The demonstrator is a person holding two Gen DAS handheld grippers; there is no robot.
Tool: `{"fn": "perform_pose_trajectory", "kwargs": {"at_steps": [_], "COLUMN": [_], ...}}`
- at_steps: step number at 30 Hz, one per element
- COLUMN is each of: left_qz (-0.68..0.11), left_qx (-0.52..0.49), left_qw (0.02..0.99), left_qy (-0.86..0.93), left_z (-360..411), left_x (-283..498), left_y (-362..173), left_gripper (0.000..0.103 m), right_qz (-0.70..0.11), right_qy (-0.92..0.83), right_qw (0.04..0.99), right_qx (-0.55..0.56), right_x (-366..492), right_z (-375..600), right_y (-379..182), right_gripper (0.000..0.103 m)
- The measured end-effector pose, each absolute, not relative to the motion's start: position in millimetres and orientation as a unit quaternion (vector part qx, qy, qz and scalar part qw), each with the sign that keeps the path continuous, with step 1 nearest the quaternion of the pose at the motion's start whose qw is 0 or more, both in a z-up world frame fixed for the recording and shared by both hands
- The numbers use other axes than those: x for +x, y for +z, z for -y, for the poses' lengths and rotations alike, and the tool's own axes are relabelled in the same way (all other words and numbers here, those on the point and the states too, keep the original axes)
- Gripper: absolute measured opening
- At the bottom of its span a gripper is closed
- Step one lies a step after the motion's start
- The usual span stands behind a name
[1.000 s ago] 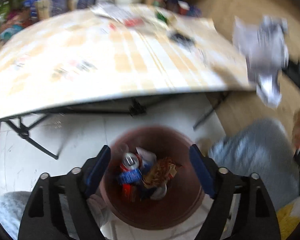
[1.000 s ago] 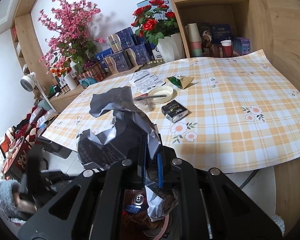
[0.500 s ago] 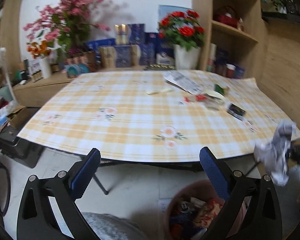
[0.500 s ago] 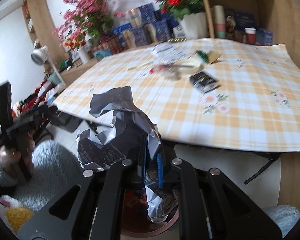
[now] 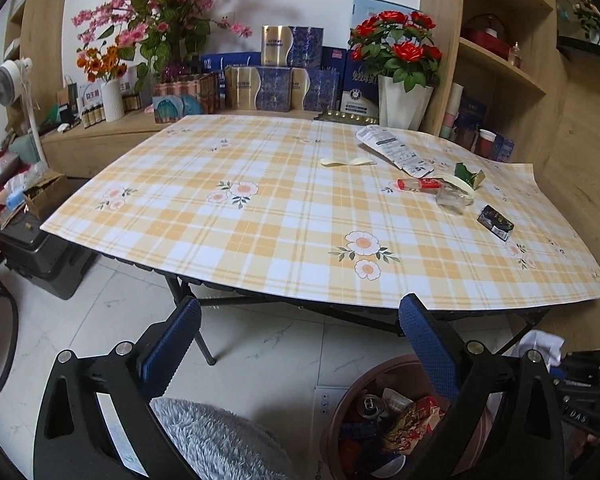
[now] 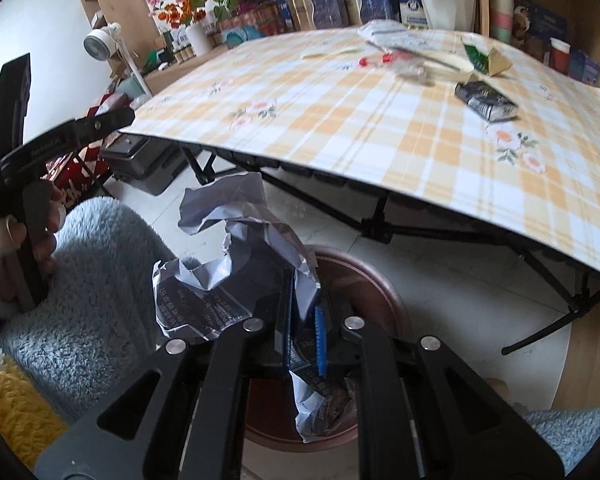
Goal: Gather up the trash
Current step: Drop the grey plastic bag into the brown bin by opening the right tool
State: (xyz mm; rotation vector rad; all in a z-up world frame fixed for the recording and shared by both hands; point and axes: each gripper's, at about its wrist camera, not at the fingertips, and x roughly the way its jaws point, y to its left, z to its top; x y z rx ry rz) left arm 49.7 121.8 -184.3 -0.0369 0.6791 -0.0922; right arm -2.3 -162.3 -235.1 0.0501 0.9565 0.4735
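The right tongs point(image 6: 303, 326), at the lower centre of the right wrist view, are pressed together on a crumpled grey-and-white paper wrapper point(image 6: 236, 276) that bulges up and to the left of their tips. Directly below them sits a round brown waste bin point(image 6: 374, 292) on the white tiled floor point(image 6: 440, 280), with litter inside.

In the left wrist view the left tongs point(image 5: 296, 344) are spread wide with nothing between their blue pads point(image 5: 172, 344). They frame the near edge of the surface point(image 5: 260, 232), which is covered in a yellow plaid cloth with flower prints. The bin shows at the lower right, holding a drinks can point(image 5: 370, 404) and a red snack wrapper point(image 5: 414, 424).

More rubbish lies at the upper right of the surface: a dark cigarette pack point(image 5: 495, 222), a clear plastic cup point(image 5: 452, 199), a red-capped tube point(image 5: 418, 184), a green and gold wrapper point(image 5: 470, 173), a printed flat packet point(image 5: 394, 152) and a pale paper strip point(image 5: 346, 161).

At the left edge of the right wrist view, a hand point(image 6: 24, 240) grips the other tool's handle above a fluffy grey sleeve point(image 6: 100, 280).
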Motion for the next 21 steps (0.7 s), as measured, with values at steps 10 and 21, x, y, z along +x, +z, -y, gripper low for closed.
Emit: {"fn": "perform_pose_trajectory", "kwargs": {"at_steps": [10,21], "left_qz": [-0.35,-0.356], "left_qx": [-0.02,-0.028], "left_qw": [0.936,0.933], "left_qy": [-0.039,-0.042], "left_z": [-121.4,-123.5], "left_x": [55.7,57.6], "left_y": [-189.4,-192.2], "left_gripper": [0.097,0.097], "right_qz": [-0.471,-0.453], "right_qy": [0.221,0.193], "right_qw": [0.854,0.87], "right_qx": [0.024,0.035], "right_x": [-1.5,0.5], "right_z": [162.7,170.6], "right_y": [-242.0,-236.1], "right_gripper": [0.039,0.097]}}
